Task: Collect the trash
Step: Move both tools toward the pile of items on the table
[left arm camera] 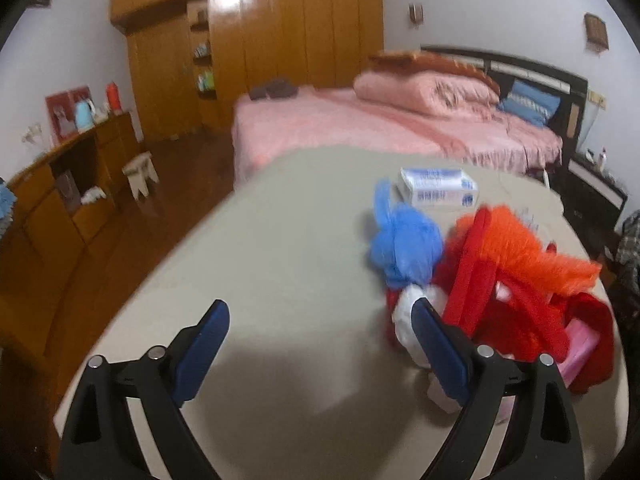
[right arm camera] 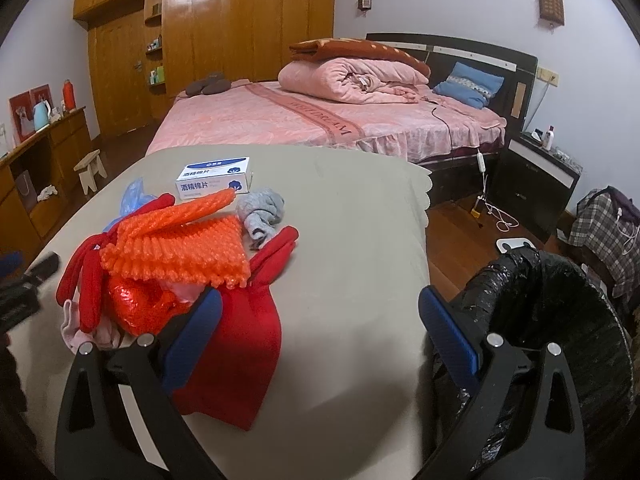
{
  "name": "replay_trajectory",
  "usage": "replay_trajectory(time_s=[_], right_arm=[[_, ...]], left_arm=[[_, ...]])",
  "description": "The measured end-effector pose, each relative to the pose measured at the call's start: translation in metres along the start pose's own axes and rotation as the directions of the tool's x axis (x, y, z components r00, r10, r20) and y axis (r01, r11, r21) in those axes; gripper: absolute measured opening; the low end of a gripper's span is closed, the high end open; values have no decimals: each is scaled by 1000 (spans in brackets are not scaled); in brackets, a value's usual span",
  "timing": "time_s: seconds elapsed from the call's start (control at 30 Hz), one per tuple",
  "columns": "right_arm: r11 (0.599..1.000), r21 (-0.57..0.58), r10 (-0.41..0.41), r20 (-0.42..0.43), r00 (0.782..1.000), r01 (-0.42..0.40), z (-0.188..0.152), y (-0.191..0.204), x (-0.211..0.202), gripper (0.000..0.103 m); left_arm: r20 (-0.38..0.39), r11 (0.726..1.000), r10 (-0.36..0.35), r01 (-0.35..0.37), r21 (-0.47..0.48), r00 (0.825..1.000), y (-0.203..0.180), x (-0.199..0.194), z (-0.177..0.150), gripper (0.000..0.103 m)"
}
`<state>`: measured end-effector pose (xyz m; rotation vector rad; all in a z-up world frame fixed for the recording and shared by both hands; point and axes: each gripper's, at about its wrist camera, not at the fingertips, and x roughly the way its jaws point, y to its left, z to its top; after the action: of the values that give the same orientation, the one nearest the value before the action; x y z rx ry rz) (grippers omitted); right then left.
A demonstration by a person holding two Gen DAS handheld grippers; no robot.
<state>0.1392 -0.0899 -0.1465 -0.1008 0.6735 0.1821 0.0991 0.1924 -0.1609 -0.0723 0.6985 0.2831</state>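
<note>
A heap of items lies on the beige-covered table (right arm camera: pixel 352 240): orange bubble wrap (right arm camera: pixel 180 244), red gloves (right arm camera: pixel 240 344), a crumpled red foil wrapper (right arm camera: pixel 138 306), a grey rag (right arm camera: pixel 260 212), a blue plastic bag (left arm camera: pixel 404 246) and a white-blue box (right arm camera: pixel 214 178). A bin with a black liner (right arm camera: pixel 560 320) stands at the table's right edge. My left gripper (left arm camera: pixel 320 344) is open, hovering over bare cloth left of the heap. My right gripper (right arm camera: pixel 320 332) is open above the table, its left finger over the red glove, its right finger beside the bin.
A pink bed (right arm camera: pixel 320 120) with folded quilts stands beyond the table. A wooden wardrobe (right arm camera: pixel 208 32) fills the back wall. A low wooden cabinet (left arm camera: pixel 60 192) and a small stool (left arm camera: pixel 140 174) are at the left. A dark nightstand (right arm camera: pixel 536 176) and cables lie at the right.
</note>
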Motion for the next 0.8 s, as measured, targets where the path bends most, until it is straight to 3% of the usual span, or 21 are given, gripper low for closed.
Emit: replay_trajectory(time_s=[0.4, 0.6, 0.7, 0.8], right_arm=[[1000, -7, -6, -14, 1000, 6, -2, 7, 6, 96], [1000, -6, -10, -21, 1000, 10, -1, 7, 7, 96], [1000, -12, -5, -23, 1000, 5, -1, 7, 7, 96], [1000, -18, 0, -21, 1000, 0, -2, 8, 6, 96]], left_arm=[[-19, 997, -71, 71, 12, 997, -24, 13, -5, 91], [-61, 981, -193, 194, 6, 979, -38, 24, -3, 89], [-72, 956, -295, 294, -22, 953, -41, 26, -6, 64], [-63, 941, -338, 338, -20, 939, -44, 24, -6, 40]])
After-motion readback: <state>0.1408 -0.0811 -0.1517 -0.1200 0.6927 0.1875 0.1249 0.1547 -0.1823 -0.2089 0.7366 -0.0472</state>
